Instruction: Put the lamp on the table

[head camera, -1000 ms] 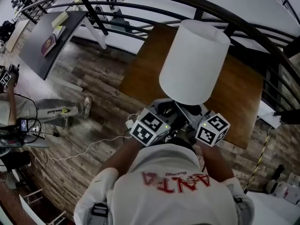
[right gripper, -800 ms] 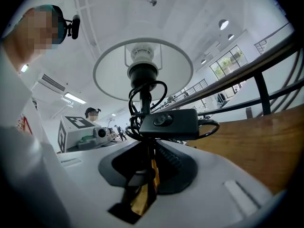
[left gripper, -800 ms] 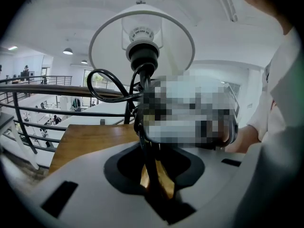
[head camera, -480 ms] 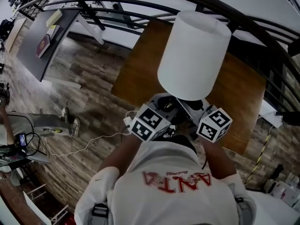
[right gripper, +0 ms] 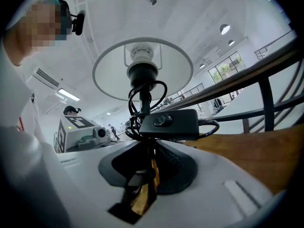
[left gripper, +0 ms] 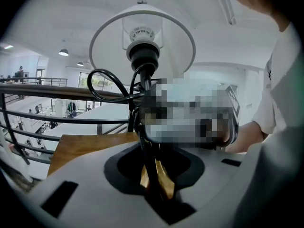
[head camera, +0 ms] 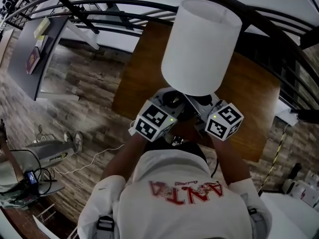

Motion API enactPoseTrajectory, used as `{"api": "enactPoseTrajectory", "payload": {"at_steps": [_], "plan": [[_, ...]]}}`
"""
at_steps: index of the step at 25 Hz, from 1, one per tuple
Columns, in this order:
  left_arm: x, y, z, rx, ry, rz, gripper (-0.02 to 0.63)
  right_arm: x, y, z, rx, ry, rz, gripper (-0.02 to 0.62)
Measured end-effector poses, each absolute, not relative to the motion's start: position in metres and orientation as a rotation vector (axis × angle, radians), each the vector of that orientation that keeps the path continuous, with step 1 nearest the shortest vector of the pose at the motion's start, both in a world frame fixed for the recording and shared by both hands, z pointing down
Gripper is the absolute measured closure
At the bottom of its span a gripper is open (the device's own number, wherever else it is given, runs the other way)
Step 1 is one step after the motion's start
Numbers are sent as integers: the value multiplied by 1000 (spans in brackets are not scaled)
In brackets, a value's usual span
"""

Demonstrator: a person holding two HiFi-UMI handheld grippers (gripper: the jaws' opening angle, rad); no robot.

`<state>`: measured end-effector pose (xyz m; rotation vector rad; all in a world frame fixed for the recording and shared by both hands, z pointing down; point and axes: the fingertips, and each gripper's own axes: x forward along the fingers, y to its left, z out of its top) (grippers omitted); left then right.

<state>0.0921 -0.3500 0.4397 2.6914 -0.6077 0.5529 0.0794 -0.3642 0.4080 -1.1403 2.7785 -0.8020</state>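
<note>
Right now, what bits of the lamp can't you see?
Lamp base: head view, under the shade; both gripper views, cut off below the shut left gripper and right gripper.
Cord end: wound round the stem, plug in no view.
Table middle: head view, behind the shade.
Left gripper view: mosaic patch beside the stem.

Lamp (head camera: 199,44) over near edge of table (head camera: 254,93), between left gripper (left gripper: 154,177) and right gripper (right gripper: 142,184); railing (left gripper: 47,92) behind table.

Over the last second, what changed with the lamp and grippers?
The lamp was carried forward, farther over the table, with both grippers moving along. The left gripper and right gripper stay shut on it, and it stays upright.
</note>
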Motion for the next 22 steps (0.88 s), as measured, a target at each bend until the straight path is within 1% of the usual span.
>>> {"api": "enactPoseTrajectory", "payload": {"at_steps": [7, 16, 22], "plan": [[69, -419, 468, 2719, -653, 595, 503, 57, -431, 432, -1166, 2776, -749, 509], [46, -492, 488, 2777, -672, 496, 505, 31, -501, 457, -1190, 2828, -647, 509], [37, -541, 506, 2803, -716, 532, 505, 23, -548, 473, -1180, 2846, -567, 511]]}}
